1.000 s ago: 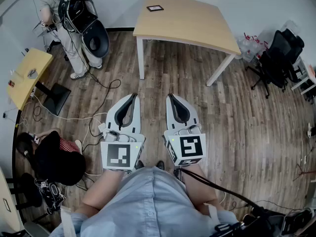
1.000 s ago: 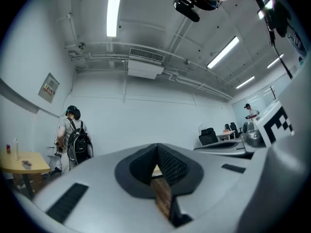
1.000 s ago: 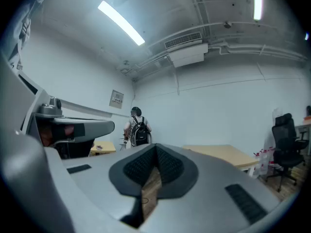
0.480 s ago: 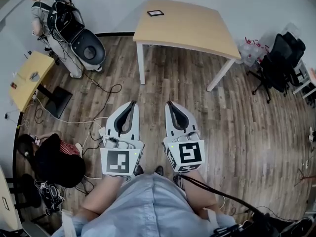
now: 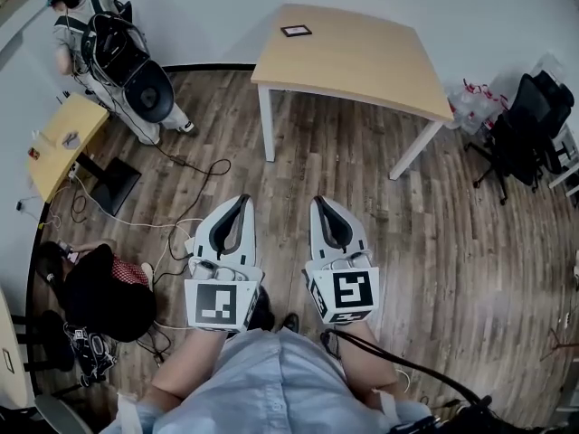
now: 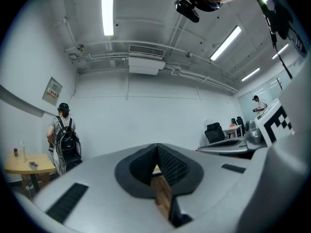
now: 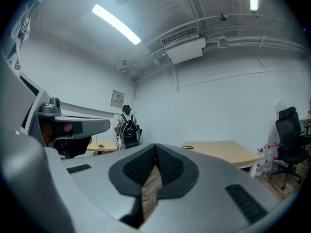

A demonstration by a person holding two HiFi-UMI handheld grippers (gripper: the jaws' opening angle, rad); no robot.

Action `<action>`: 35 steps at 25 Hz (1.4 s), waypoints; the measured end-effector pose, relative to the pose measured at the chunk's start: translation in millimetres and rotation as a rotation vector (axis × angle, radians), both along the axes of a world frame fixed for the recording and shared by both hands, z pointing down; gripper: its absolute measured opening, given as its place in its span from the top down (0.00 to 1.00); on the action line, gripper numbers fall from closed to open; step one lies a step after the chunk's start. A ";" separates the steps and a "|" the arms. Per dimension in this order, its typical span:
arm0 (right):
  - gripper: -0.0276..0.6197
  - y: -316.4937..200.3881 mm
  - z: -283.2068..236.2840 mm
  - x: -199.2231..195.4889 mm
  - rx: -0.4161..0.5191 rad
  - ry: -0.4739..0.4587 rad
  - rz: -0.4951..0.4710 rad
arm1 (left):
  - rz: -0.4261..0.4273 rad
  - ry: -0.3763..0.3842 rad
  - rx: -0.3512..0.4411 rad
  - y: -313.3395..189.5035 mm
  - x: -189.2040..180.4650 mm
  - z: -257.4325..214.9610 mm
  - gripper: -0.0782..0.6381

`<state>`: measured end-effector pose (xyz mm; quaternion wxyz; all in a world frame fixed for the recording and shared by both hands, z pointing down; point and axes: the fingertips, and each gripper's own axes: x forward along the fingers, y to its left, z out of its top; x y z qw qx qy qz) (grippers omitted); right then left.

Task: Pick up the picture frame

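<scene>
A small dark picture frame [image 5: 296,31] lies flat near the far left corner of the light wooden table [image 5: 362,61]; it shows as a thin dark slab [image 7: 187,147] on the tabletop in the right gripper view. Both grippers hang side by side over the wooden floor, well short of the table. My left gripper [image 5: 244,199] is shut with nothing in it, its tips meeting [image 6: 156,145]. My right gripper [image 5: 317,201] is shut and empty too, its jaws closed to a point [image 7: 156,145].
A person with a black backpack [image 5: 99,43] stands at the far left by a small yellow table [image 5: 59,143]. Another person in dark clothes [image 5: 95,287] crouches at left among floor cables [image 5: 181,165]. Black office chairs [image 5: 529,120] stand right of the table.
The view has crept forward and shifted; the table and frame sit slightly lower and further right in the head view. Both grippers stay shut, side by side.
</scene>
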<state>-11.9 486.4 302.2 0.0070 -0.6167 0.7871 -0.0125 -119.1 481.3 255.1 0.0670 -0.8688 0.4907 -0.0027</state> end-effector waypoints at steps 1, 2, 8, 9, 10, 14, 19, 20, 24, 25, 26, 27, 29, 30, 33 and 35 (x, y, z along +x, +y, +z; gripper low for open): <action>0.95 -3.9 1.2 0.4 -0.003 0.006 -0.003 | -0.002 -0.003 -0.002 -3.8 0.4 1.8 0.89; 0.95 -8.6 2.9 0.5 -0.006 0.013 -0.005 | -0.005 0.002 -0.010 -8.3 0.4 4.3 0.89; 0.95 -55.1 13.7 8.0 -0.027 0.040 0.010 | -0.021 0.017 -0.035 -58.1 -2.4 20.7 0.89; 0.95 -65.7 14.0 10.8 -0.027 0.041 0.021 | -0.021 0.038 -0.045 -69.1 -0.9 21.0 0.89; 0.95 -77.5 13.6 12.9 -0.025 0.041 0.031 | -0.016 0.048 -0.047 -81.0 0.1 21.1 0.89; 0.95 -134.0 8.2 10.4 -0.020 0.053 0.056 | 0.016 -0.005 -0.009 -137.8 -6.4 22.2 0.89; 0.95 -195.6 -6.6 13.2 0.018 0.066 0.076 | 0.037 0.001 0.024 -199.4 -3.4 11.4 0.89; 0.95 -205.7 -8.8 14.0 0.027 0.070 0.079 | 0.042 0.004 0.031 -209.8 -2.3 10.3 0.89; 0.95 -231.8 -13.5 15.9 0.048 0.074 0.097 | 0.063 0.003 0.046 -238.1 1.3 10.6 0.89; 0.95 -234.9 -13.4 16.5 0.050 0.073 0.102 | 0.070 0.002 0.047 -242.7 2.4 11.0 0.89; 0.95 -237.6 -12.4 17.6 0.048 0.073 0.107 | 0.076 0.001 0.045 -246.9 3.9 11.9 0.89; 0.95 -240.4 -10.6 19.2 0.043 0.072 0.112 | 0.081 0.000 0.041 -251.2 5.9 13.1 0.89; 0.95 -248.8 -5.3 23.0 0.028 0.071 0.118 | 0.088 -0.003 0.027 -261.8 10.0 16.6 0.89; 0.95 -254.6 -2.2 24.2 0.018 0.071 0.121 | 0.090 -0.003 0.018 -268.6 11.4 18.7 0.89; 0.95 -272.7 5.1 26.6 -0.007 0.070 0.128 | 0.099 -0.008 -0.002 -289.4 13.6 25.1 0.89; 0.95 -283.5 8.8 30.7 -0.017 0.067 0.134 | 0.104 -0.015 -0.012 -300.2 16.7 29.4 0.89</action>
